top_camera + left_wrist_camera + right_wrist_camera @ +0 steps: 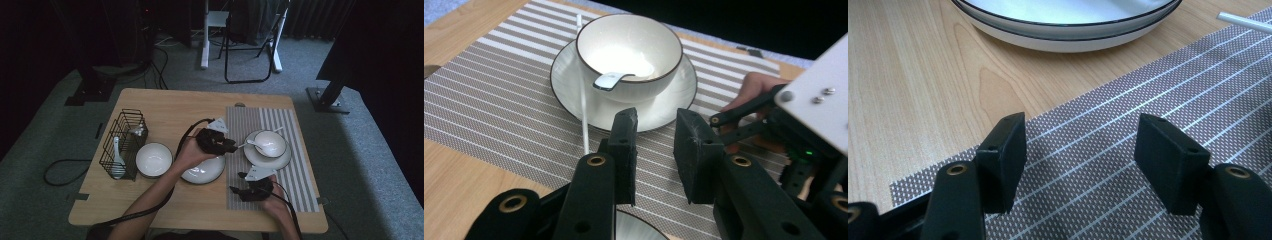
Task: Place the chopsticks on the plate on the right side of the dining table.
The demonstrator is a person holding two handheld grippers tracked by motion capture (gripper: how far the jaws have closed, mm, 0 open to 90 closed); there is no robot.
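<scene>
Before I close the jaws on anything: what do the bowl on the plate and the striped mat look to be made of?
Bowl: likely glazed ceramic, glossy white with a dark rim line and light reflections. Striped mat: seemingly woven vinyl or fabric, matte, with a fine mesh texture and pale stripes; which one is unclear.

Two bowls; two plates; two spoons; one wire basket; one striped mat.

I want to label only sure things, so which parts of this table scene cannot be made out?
- White spoon in the white dark-rimmed bowl, left gripper view: its scoop end lies hidden inside.
- Shallow white plate, right gripper view: cut off by top edge.
- Black wire basket, high view: contents too small to identify.
</scene>
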